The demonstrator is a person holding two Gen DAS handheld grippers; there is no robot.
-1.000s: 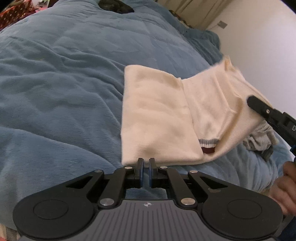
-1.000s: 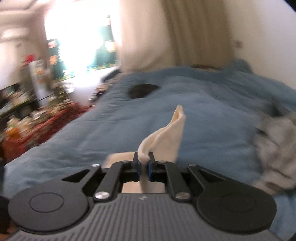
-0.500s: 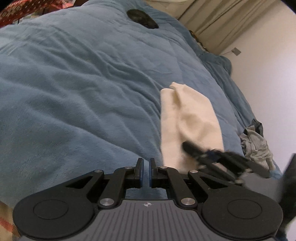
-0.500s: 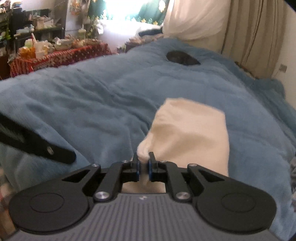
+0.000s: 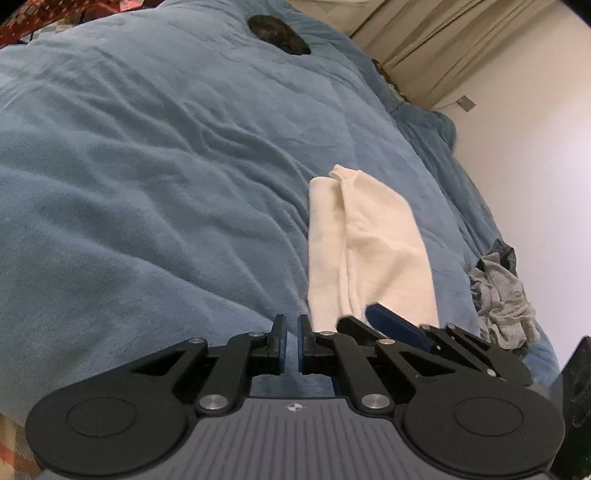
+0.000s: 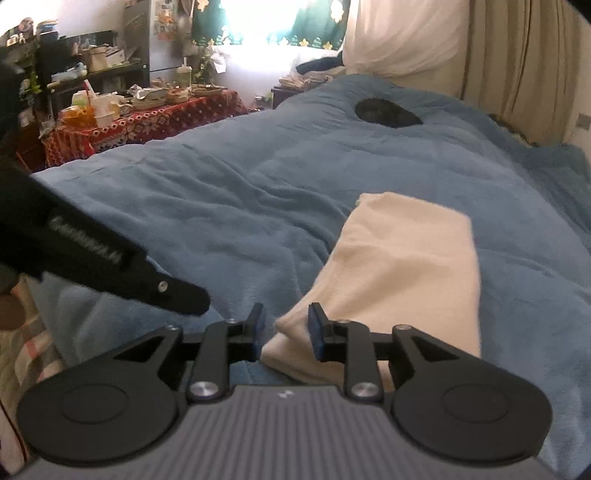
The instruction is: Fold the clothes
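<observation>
We record one cream garment (image 5: 369, 243), folded into a long narrow strip and lying flat on the blue blanket (image 5: 147, 184); in the left wrist view it sits right of centre, its long axis running from the lower middle of the frame up toward the centre, with a lengthwise fold line along its left part and its far end narrowed. In the right wrist view the same strip (image 6: 402, 266) runs from the lower centre up and to the right, its near corner lying between the fingers. We note the right gripper (image 6: 286, 332) with jaws spread, having just been opening, the pads standing off the cloth corner between them. We note the left gripper (image 5: 291, 347) with jaws pressed nearly together and nothing between them, low at the blanket's near edge, left of the garment's near end. The blanket is rumpled and covers a bed. A dark patch (image 5: 279, 35) lies at its far end. A grey crumpled heap of clothes (image 5: 502, 299) sits at the right edge. Beige curtains (image 6: 517, 62) hang beyond, beside a pale wall (image 5: 535, 147). A cluttered table with a red patterned cloth (image 6: 144, 125) stands in the upper left.
</observation>
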